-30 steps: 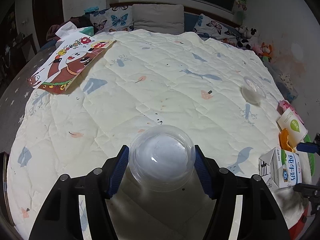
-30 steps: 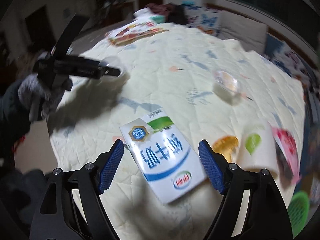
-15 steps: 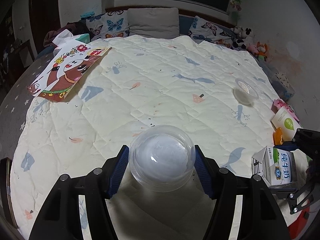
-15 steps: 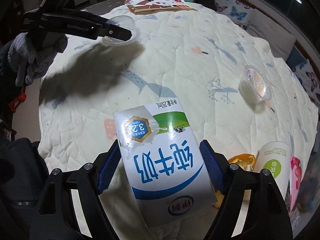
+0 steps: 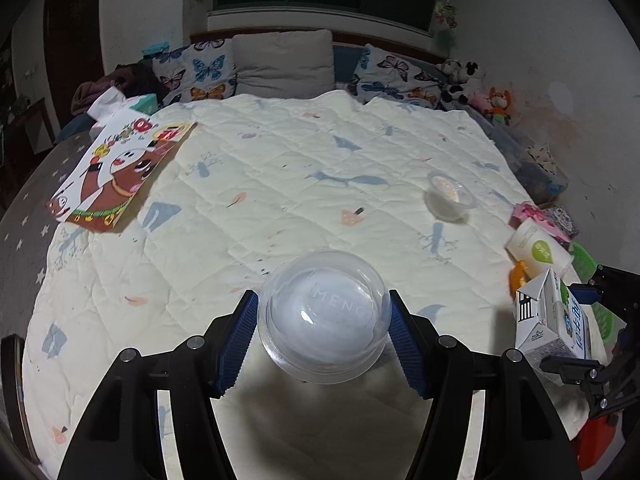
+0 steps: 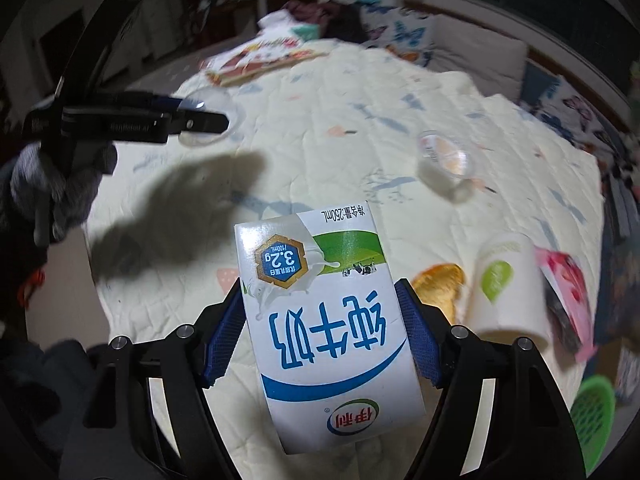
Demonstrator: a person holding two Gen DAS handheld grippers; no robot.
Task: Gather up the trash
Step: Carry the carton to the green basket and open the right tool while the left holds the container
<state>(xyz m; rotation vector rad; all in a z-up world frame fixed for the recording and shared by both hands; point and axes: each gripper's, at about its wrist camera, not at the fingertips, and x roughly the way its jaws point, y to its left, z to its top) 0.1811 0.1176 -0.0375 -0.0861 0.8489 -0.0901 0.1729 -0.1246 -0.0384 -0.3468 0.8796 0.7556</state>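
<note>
right gripper (image 6: 320, 332) jaws just closed onto the milk carton (image 6: 320, 320), long axis pointing away along the fingers, lifted off the bed (image 6: 360, 120). left gripper (image 5: 322, 332) clamps a clear bowl (image 5: 324, 316). remaining cup (image 6: 446, 160) lies far right, nearer the right hand.

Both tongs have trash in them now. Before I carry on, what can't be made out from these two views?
- Trash bin: in neither view, so the drop-off is unknown.
- Green basket: cut by the right wrist view's edge; contents hidden.
- Milk carton: hides the quilt beneath it.
- Small clear cup: blurred; contents unclear.
- Clear bowl: left tongs cover its sides.
</note>
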